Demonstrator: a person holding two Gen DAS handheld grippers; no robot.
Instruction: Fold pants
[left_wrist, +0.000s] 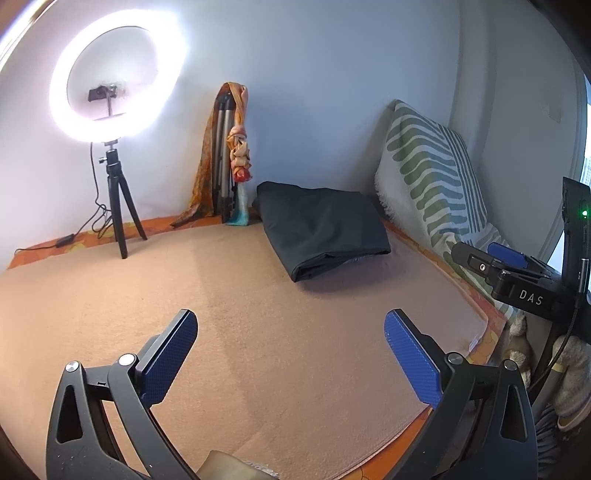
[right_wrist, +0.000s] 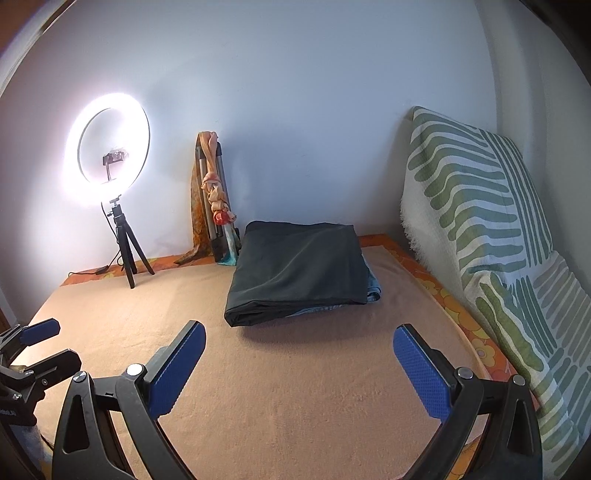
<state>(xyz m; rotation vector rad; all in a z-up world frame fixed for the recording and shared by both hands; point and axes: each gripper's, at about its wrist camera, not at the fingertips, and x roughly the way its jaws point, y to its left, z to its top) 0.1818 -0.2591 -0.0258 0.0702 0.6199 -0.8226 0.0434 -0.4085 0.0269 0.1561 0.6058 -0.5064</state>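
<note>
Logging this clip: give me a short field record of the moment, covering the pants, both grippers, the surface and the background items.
pants: dark pants, folded into a compact stack, lying toward the back of the surface; a bit of light blue fabric shows under the right edge
left gripper: left gripper open, empty, above the blanket
right gripper: right gripper open, empty, short of the pants
surface: peach blanket
background: lit ring light on a small tripod, back left; striped cushion against the wall, right

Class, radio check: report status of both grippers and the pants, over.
Left gripper open, right gripper open, both empty. Dark folded fabric pants lie stacked on peach blanket, untouched. Nothing between.
</note>
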